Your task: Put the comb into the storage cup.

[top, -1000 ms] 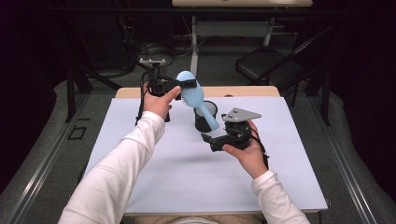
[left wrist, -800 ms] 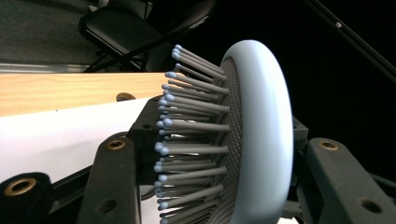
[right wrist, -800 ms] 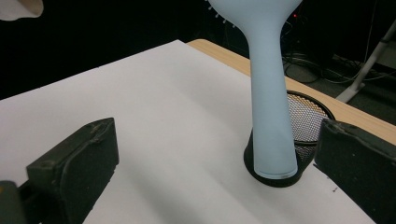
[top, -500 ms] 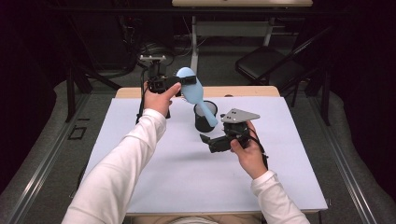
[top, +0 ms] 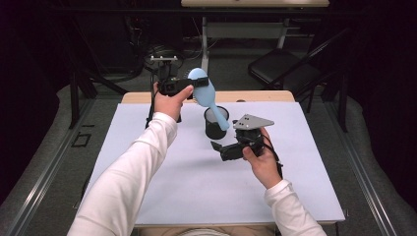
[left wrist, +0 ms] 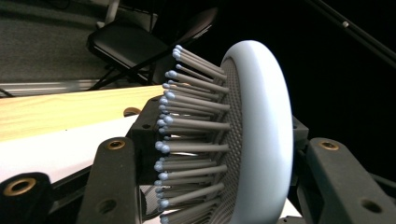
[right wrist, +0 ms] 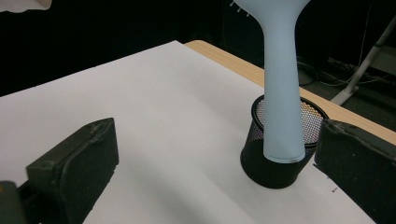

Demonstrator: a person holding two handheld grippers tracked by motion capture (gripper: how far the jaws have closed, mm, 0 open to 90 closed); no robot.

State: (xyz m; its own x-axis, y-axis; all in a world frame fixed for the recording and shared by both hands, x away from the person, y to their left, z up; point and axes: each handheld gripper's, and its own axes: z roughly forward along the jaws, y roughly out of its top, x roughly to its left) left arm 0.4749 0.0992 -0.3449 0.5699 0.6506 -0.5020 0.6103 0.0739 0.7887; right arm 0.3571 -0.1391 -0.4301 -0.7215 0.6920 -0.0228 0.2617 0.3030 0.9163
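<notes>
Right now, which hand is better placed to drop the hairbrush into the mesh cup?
Left: its tongs already grip the hairbrush above the cup. The right tongs are open.

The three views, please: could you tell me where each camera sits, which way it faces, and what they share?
High view: above the person's side, looking forward and down at the table; both forearms, left gripper, right gripper.
Left gripper view: rides the left gripper, along jaws clamping the hairbrush head.
Right gripper view: rides the right gripper, between open jaws toward the mesh cup.
Shared: the blue hairbrush in all three; the cup in the high and right gripper views.
</notes>
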